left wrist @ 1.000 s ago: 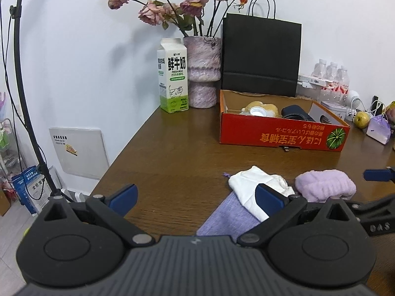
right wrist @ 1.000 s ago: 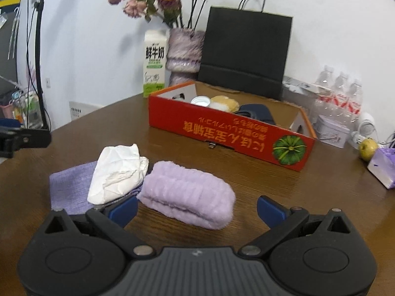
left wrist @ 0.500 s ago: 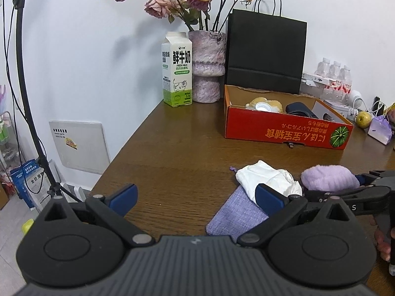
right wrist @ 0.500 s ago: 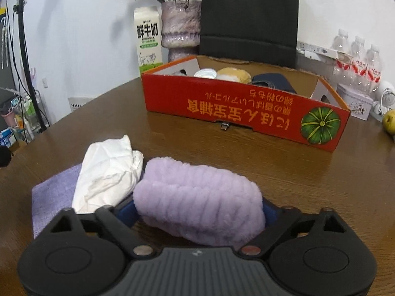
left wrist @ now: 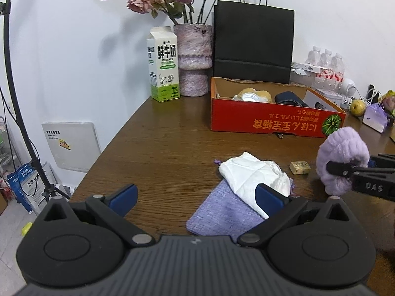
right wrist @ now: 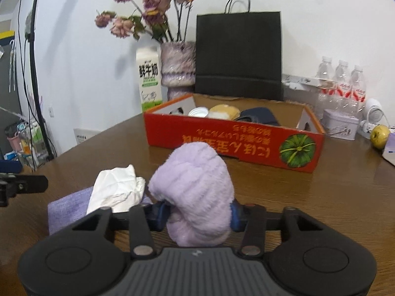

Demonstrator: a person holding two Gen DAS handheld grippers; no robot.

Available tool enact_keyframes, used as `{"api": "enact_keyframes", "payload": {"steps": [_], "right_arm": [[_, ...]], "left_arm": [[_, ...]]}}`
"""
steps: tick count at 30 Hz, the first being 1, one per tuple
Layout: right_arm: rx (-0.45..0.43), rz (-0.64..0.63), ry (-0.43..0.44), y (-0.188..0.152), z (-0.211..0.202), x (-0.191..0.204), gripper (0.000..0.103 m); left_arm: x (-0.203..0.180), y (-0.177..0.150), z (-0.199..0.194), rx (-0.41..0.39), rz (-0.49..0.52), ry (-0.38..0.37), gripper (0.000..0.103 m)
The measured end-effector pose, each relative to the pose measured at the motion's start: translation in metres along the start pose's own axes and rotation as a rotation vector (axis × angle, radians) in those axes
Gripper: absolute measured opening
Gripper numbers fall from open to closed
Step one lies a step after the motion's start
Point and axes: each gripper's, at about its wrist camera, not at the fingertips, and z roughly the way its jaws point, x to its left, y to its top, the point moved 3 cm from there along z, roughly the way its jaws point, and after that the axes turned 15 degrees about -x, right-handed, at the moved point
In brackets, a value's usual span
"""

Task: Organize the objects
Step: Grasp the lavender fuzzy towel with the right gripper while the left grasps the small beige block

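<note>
A milk carton and a vase of dried roses were seen far ahead, left of a black paper bag. Water bottles and an apple were placed far right.

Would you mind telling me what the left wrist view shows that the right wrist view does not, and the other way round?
Only the left wrist view shows the small tan rectangular block lying on the brown wooden table, and the open left gripper complete. Only the right wrist view shows both blue pads of the right gripper pressing into the fluffy lilac towel roll, plus the pale lidded tin at the right. Both show that roll lifted, the crumpled white cloth on the flat purple pouch, and the red cardboard box.
</note>
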Motion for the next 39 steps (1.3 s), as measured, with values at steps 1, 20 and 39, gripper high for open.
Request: {"api": "enact_keyframes", "payload": {"steps": [1,20,39], "right_arm": [[-0.008,0.000,-0.001,0.000,-0.004,-0.004,0.030],[-0.105,0.007,-0.085,0.001,-0.058,-0.059,0.027],[-0.112,0.013,-0.130,0.005,-0.060,-0.091,0.027]], "left_arm": [[-0.002,0.000,0.000,0.000,0.003,-0.003,0.103],[-0.087,0.003,0.023,0.019,0.104,-0.114,0.103],[-0.155,0.003,0.077,0.075,0.123,-0.131,0.103]]}}
